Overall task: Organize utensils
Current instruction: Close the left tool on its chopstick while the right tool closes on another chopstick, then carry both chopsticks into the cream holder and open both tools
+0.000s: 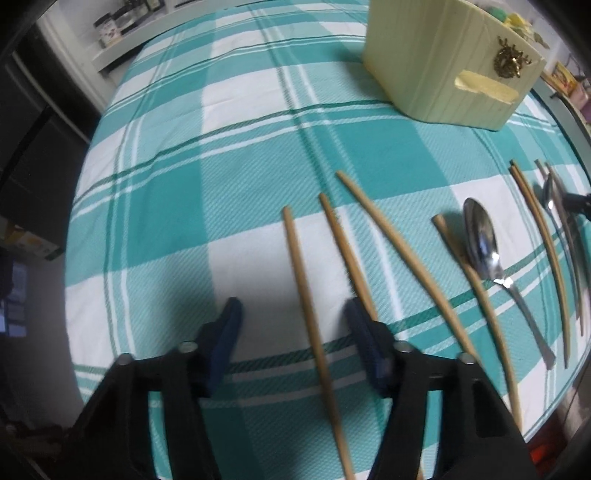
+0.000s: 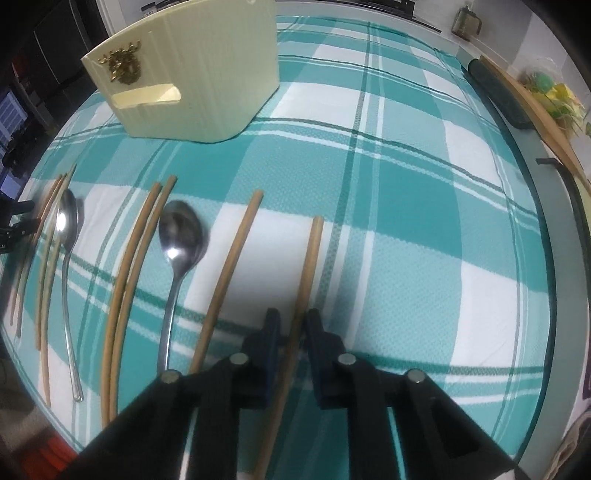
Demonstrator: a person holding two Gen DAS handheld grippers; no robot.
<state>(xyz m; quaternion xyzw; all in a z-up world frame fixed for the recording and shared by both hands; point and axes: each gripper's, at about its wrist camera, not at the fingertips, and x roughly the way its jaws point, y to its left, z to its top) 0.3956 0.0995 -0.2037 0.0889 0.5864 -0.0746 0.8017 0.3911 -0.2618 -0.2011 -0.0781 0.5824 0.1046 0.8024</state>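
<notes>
Chopstick point(image 2: 306, 280) lengthwise between closed jaws, tip pointing toward holder point(image 2: 192, 74)

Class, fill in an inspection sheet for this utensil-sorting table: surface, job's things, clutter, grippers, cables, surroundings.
Surface: teal-and-white checked tablecloth, flat.
Job's things: wooden chopsticks and two metal spoons laid out in a row; cream holder box stands behind them.
Clutter: nothing seen on the cloth.
Grippers: left gripper open astride one chopstick, pads not touching; right gripper shut on the rightmost chopstick.
Cables: nothing seen.
Surroundings: shelf with jars; green and yellow items beside the table.
</notes>
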